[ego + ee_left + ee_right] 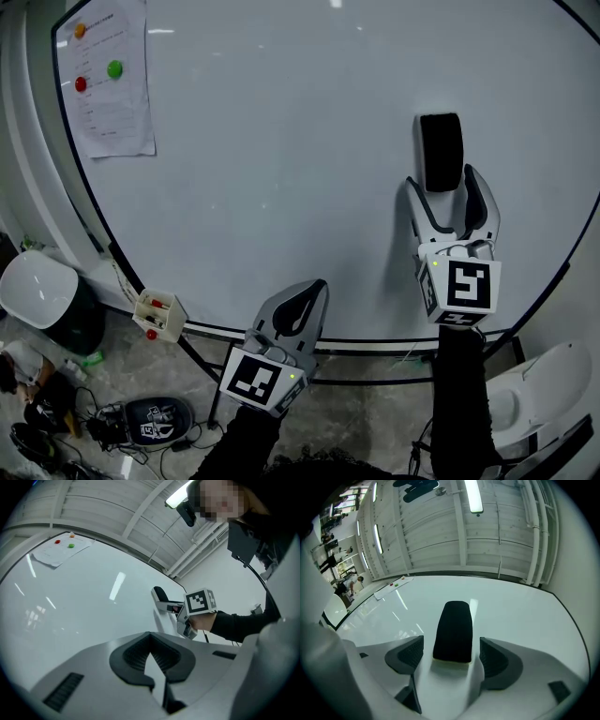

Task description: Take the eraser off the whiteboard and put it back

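The black eraser (441, 150) sits upright on the whiteboard (281, 159), right of centre. My right gripper (442, 192) is open, its two fingers standing either side of the eraser's lower end. In the right gripper view the eraser (452, 630) lies between the pads (410, 653) with a gap on each side. My left gripper (309, 298) is shut and holds nothing, low near the board's bottom edge. The left gripper view shows its closed jaws, with the right gripper (168, 606) and eraser (160, 593) beyond them.
A paper sheet (108, 75) with coloured magnets hangs at the board's top left. A small marker box (157, 312) sits on the lower left frame. Below are a white seat (37, 286), cables and a dark bag (155, 419); another white seat (534, 394) stands at right.
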### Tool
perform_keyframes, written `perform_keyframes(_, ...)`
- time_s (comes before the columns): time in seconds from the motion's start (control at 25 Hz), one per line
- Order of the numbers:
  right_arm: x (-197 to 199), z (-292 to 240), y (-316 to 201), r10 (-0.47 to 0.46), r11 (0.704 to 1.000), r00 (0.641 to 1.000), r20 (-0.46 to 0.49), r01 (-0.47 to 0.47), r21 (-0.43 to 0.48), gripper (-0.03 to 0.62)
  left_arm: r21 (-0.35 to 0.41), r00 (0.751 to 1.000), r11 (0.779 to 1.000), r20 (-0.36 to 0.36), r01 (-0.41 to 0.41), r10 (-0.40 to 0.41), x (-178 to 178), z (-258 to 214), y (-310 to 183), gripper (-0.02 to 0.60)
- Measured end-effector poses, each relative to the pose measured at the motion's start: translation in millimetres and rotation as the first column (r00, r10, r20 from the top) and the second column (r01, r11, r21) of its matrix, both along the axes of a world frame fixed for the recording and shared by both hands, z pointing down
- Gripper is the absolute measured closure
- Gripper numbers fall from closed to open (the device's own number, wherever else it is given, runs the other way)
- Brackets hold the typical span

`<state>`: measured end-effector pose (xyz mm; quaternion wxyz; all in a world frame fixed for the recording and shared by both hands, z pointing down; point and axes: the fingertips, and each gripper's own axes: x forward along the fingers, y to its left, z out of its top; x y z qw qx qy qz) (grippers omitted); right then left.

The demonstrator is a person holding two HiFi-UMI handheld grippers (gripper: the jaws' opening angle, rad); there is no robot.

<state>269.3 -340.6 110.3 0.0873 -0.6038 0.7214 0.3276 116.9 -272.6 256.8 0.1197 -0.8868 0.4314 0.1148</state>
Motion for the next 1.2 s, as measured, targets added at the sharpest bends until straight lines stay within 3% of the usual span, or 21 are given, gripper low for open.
perform_keyframes(0.4,3,-3,-13,0.013,1.000,1.000,-0.019,-0.013,0.001,0.240,-0.009,1.000,1.000,-0.008,0.003,-0.003,0,0,2,0.575)
perform_keyframes(0.52,3,-2,-13,0.041,0.999,0.998,-0.055,-0.041,0.002,0.300,-0.013,1.000,1.000,-0.017,0.009,-0.009,-4,1,3,0.575)
perform_keyframes(0.72,1,-1,-12,0.053,0.998,0.998,-0.044,-0.054,-0.036,0.310,-0.016,1.000,1.000,-0.003,0.006,-0.006,-8,4,9,0.575)
perform_keyframes(1.2,-3,-3,54,0.040,0.999,0.999,-0.022,-0.039,0.030,0.313,-0.029,1.000,0.999,-0.026,0.016,-0.017,-34,5,33,0.575)
